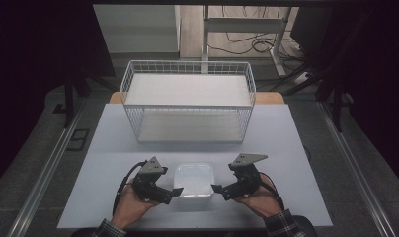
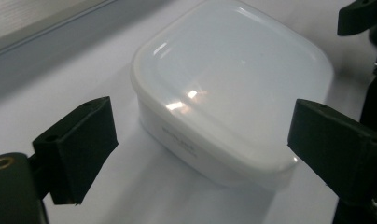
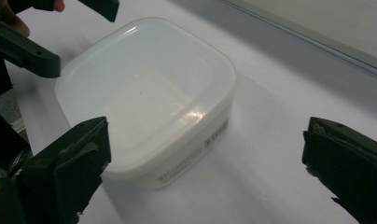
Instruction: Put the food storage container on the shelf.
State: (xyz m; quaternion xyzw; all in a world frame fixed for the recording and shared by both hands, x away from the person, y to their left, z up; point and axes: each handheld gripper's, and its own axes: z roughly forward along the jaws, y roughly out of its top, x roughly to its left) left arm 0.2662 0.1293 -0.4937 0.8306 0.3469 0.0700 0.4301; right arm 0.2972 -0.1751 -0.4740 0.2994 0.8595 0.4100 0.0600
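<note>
Grippers flank the lidded white plastic container point(image 1: 194, 179) near the desk point(image 1: 286, 148) front edge: left gripper point(image 1: 174, 193) and right gripper point(image 1: 217, 189) both spread wide, holding nothing. Wire basket point(image 1: 187, 101) behind looks empty; nothing seems lifted yet

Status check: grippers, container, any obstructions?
Left gripper and right gripper open, flanking white lidded container. Wire basket stands behind. Nothing between.
</note>
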